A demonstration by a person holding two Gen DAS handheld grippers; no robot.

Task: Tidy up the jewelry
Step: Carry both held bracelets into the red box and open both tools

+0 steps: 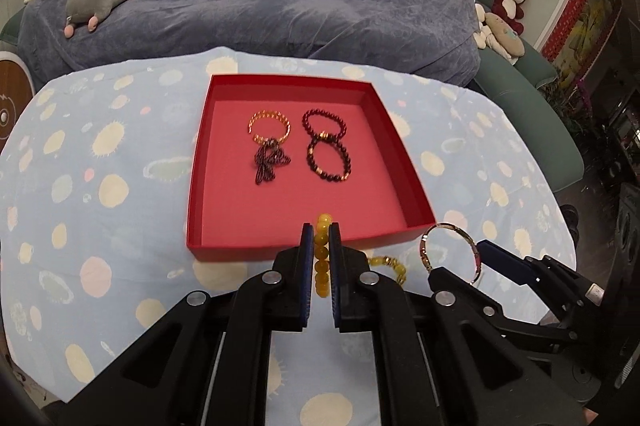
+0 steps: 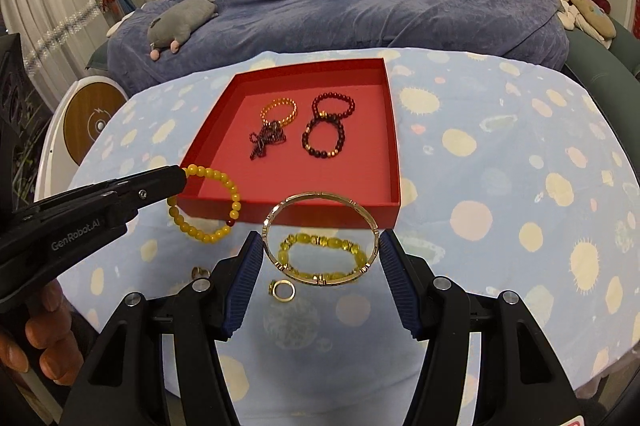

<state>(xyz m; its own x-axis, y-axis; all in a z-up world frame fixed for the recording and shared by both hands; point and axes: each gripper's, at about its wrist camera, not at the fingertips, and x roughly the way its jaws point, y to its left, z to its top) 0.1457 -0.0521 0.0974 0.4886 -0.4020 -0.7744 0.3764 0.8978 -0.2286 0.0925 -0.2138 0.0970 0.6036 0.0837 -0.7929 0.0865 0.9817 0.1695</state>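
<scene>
Lying just beyond both loads, the red box [image 2: 394, 162] is nearest the left tongs [image 1: 321, 246], which are pinched on yellow beads [image 2: 208, 204]; a gold bangle [image 2: 320, 242] is spanned by the right tongs [image 2: 320, 250].

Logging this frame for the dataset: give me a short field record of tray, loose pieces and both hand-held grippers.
tray: red tray on spotted cloth
in tray: orange bead bracelet, dark chain, two dark bead bracelets
left hand-held gripper: shut on yellow bead bracelet
right hand-held gripper: closed on gold bangle
still on cloth: yellow-green bracelet, gold ring
</scene>
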